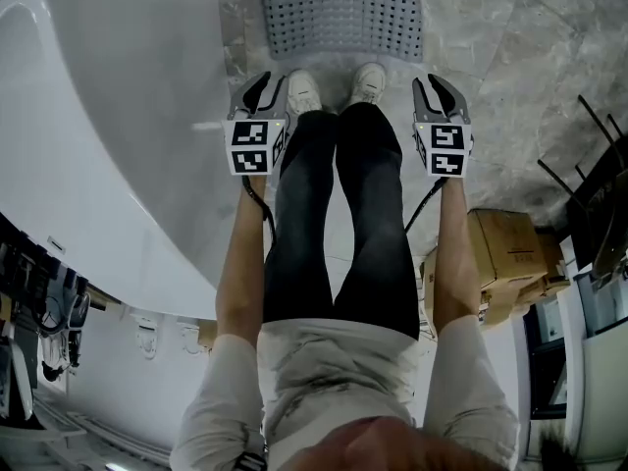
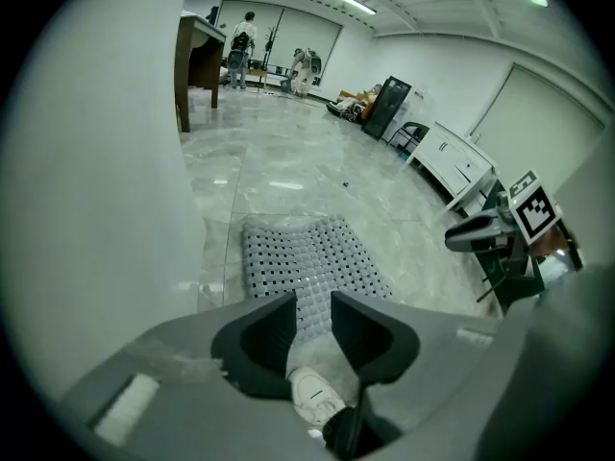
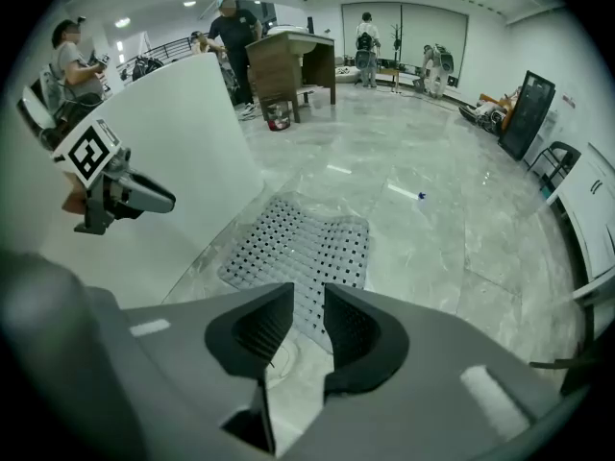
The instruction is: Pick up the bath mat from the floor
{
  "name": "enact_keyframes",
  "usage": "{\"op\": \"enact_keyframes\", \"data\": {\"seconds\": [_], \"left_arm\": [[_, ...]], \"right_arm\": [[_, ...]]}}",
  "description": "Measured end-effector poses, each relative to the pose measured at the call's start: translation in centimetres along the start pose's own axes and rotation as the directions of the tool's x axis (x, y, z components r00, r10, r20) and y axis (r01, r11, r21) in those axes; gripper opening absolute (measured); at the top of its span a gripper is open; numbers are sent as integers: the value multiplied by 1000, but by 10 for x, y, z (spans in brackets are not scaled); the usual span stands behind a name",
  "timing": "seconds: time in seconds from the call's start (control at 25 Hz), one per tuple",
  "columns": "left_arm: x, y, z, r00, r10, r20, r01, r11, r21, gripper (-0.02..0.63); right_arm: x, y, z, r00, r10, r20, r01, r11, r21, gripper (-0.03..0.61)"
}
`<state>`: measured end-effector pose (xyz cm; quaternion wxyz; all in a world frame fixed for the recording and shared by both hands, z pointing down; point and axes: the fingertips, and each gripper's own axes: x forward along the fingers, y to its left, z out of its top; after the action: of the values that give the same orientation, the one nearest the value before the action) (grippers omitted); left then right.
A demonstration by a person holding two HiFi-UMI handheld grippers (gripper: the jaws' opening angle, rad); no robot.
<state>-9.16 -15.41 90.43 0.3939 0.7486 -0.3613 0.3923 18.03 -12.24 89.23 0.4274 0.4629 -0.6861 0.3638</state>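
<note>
**Both grippers held above the floor, mat lying flat ahead**

The bath mat lies flat on the marble floor at the top centre of the head view, just beyond the toes of the person's white shoes. A white bathtub fills the left of that frame, its curved wall near the mat's left edge. The left gripper and the right gripper hang on either side of the person's legs, clear of the mat.

In the left gripper view the fingers stand released with a narrow gap, and only the mat and a shoe show through it, farther off. In the right gripper view the fingers are likewise parted and grasp nothing, with the mat on the floor beyond them. A cardboard box sits at the right of the head view.
</note>
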Motion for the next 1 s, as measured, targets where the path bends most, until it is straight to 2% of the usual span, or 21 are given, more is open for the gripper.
{"op": "enact_keyframes", "data": {"seconds": [0.28,0.52,1.0], "left_arm": [[35,5,-16,1000,-8,-19,8,1000,12,131],[67,18,-35,999,-11,-45,10,1000,-16,155],[116,46,-76,996,28,-90,-28,1000,-4,178]], "right_arm": [[35,-19,-24,999,-16,-31,17,1000,10,134],[69,-34,-48,999,-19,-47,20,999,31,147],[120,-52,-96,995,-36,-91,38,999,24,170]]}}
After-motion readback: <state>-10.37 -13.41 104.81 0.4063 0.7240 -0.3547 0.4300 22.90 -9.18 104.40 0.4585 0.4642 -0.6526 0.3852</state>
